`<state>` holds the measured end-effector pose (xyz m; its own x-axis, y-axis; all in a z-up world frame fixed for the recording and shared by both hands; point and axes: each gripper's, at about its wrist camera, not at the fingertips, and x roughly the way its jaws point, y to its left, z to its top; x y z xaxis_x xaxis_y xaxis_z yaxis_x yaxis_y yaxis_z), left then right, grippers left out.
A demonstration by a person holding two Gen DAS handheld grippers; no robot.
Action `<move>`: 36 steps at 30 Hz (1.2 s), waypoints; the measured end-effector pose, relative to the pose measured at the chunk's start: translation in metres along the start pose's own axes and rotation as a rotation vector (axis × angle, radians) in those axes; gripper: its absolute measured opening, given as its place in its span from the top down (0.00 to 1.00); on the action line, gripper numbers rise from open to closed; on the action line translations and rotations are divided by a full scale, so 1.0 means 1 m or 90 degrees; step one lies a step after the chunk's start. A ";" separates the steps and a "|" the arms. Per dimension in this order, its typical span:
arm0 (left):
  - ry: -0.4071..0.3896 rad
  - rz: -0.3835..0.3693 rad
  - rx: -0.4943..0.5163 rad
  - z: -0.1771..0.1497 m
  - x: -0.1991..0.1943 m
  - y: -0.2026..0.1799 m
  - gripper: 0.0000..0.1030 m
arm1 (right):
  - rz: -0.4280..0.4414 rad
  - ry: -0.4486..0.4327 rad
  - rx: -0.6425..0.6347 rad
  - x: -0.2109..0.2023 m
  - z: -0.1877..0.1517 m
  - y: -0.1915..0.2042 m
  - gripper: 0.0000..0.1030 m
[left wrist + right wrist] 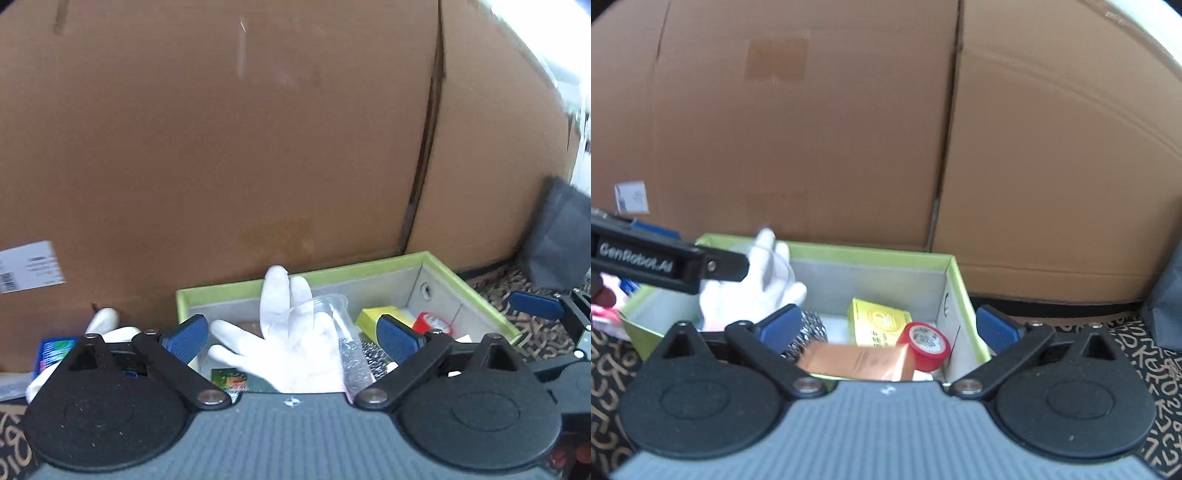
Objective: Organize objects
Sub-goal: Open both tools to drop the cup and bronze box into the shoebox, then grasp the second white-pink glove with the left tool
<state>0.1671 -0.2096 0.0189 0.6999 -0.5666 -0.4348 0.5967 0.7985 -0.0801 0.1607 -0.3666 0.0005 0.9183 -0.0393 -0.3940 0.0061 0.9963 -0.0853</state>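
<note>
fingers: your left gripper and right gripper have blue textured pads
arms: black, silver screws
marking: white "GenRobot.AI"

The white glove covers much of the green box's floor, and a small green packet peeks out from under it. A second glove hides behind the left gripper's body. The copper-coloured box is blurred (no writing can be read).

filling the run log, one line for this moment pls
left gripper: open | right gripper: open | white glove, red tape roll: in green box
</note>
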 end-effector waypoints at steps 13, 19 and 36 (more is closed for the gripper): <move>-0.009 0.086 -0.056 -0.058 -0.115 0.032 0.02 | 0.102 -0.036 -0.017 -0.079 0.001 0.068 0.00; 0.025 0.119 -0.100 -0.088 -0.135 0.057 0.02 | 0.169 -0.002 -0.048 -0.098 -0.013 0.112 0.00; 0.067 0.204 -0.134 -0.119 -0.140 0.121 0.02 | 0.267 0.089 -0.109 -0.075 -0.051 0.206 0.00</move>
<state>0.0946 -0.0091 -0.0371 0.7873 -0.2672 -0.5558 0.2539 0.9618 -0.1027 0.0728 -0.1621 -0.0348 0.7655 0.3417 -0.5452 -0.4295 0.9023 -0.0376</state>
